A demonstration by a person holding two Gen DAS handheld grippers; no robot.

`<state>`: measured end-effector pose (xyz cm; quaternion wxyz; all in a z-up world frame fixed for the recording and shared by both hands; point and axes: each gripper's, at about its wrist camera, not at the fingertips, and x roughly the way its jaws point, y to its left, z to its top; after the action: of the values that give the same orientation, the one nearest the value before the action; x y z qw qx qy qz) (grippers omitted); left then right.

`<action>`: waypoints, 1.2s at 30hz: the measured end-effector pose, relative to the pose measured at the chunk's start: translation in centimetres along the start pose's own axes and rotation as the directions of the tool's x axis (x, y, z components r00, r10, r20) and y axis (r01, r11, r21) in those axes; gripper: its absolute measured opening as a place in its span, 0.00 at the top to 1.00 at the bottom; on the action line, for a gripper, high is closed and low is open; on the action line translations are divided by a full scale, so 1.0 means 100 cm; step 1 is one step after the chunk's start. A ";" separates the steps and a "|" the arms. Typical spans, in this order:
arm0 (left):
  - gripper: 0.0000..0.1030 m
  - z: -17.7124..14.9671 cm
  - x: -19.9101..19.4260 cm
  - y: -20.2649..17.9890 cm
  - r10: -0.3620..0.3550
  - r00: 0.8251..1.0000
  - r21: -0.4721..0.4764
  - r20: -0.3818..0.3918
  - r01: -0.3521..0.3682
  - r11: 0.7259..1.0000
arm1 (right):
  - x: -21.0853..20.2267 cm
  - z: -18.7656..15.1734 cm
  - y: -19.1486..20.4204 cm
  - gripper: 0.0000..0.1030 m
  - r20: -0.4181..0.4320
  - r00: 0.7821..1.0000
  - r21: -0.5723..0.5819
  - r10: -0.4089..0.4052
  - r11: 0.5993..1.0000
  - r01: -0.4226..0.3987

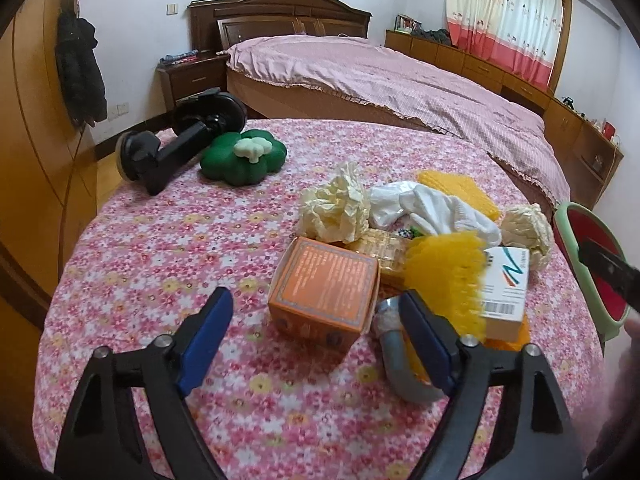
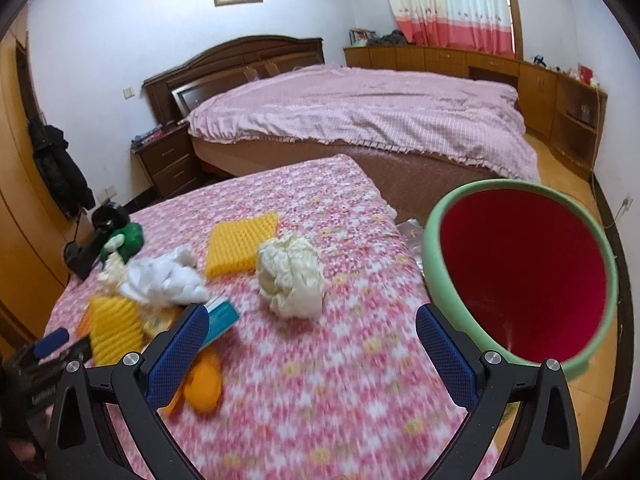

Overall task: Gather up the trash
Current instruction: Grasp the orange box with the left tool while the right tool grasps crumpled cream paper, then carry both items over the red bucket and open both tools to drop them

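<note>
Trash lies in a loose heap on the flower-patterned counter (image 1: 168, 264). In the left wrist view the left tool (image 1: 316, 340) stands wide with nothing pressed between its blue pads; the orange box (image 1: 324, 292) sits just ahead, in line with the gap. A grey curved piece (image 1: 394, 364) lies against the inner side of the right-hand finger. Behind the box are a crumpled cream paper ball (image 1: 338, 208), white cloth or plastic (image 1: 432, 208), a yellow mesh pad (image 1: 448, 276), a white carton with a barcode (image 1: 506, 292) and a second paper ball (image 1: 526, 232). A green flower-shaped cushion (image 1: 244, 158) and a black holder (image 1: 176, 148) sit at the far left. The bin (image 1: 588, 268) shows at the right edge.

In the right wrist view the right tool (image 2: 312, 344) is also spread wide and empty, over bare cloth. The green-rimmed red bin (image 2: 436, 240) stands just right of the counter edge, its mouth tipped toward the camera. A cream paper ball (image 2: 290, 272) lies near the middle, a yellow sponge (image 2: 240, 248) behind it, and the remaining heap at the left, partly blurred.
</note>
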<state>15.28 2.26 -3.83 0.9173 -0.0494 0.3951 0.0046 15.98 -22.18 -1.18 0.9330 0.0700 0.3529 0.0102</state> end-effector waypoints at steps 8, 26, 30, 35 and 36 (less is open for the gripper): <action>0.37 0.000 0.012 0.012 -0.091 0.995 -0.076 -0.033 0.089 0.993 | 0.044 0.005 0.004 0.26 -0.086 0.996 -0.005 0.013 1.000 -0.013; 0.44 -0.002 -0.004 0.011 -0.117 0.993 -0.082 0.013 0.118 0.990 | 0.062 -0.005 0.000 0.75 -0.159 0.986 0.038 0.045 0.999 -0.039; 0.44 -0.002 -0.018 0.007 -0.118 0.993 -0.071 0.022 0.119 0.990 | 0.052 -0.008 -0.002 0.77 -0.142 0.989 0.036 0.043 0.999 -0.038; 0.44 0.001 -0.039 0.004 -0.103 0.993 -0.061 0.065 0.107 0.992 | 0.026 -0.011 -0.007 0.78 -0.093 0.995 0.037 0.045 0.998 -0.042; 0.44 0.001 -0.042 0.004 -0.102 0.992 -0.062 0.071 0.107 0.992 | 0.022 -0.011 -0.008 0.78 -0.084 0.995 0.040 0.049 0.998 -0.046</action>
<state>12.43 2.75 -0.73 0.9269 -0.1000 0.3606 -0.0289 16.83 -22.65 -3.53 0.9151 0.0957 0.3906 0.0284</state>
